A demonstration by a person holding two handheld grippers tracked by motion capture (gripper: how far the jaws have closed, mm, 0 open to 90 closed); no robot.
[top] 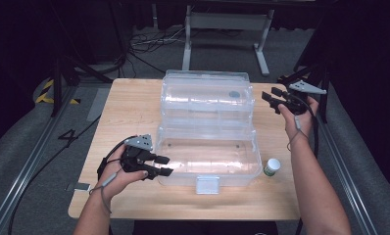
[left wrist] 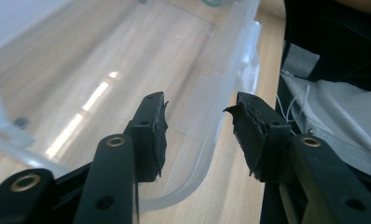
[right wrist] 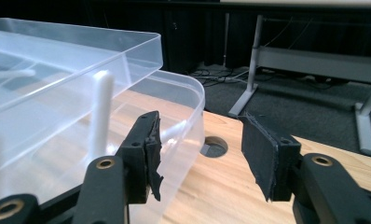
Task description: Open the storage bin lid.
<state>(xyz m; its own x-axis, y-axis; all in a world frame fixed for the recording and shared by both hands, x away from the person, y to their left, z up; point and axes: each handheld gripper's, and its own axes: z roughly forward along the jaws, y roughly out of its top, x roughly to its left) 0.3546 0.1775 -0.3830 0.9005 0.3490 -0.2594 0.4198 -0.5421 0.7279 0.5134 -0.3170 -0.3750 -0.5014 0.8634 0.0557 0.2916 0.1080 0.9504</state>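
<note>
Clear plastic storage box (top: 207, 156) is lying open, so I'm holding my left gripper (top: 164, 165) and right gripper (top: 271, 102) beside it, jaws parted, gripping nothing.

High view looks down; gripper views closely share the clear box (top: 207, 142).

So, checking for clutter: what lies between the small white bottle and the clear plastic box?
Nothing: in the high view, bare wooden tabletop separates the small white bottle from the clear plastic box.

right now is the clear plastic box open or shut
Open: the box has its lid swung back behind it on the table, and the base looks empty inside.
</note>
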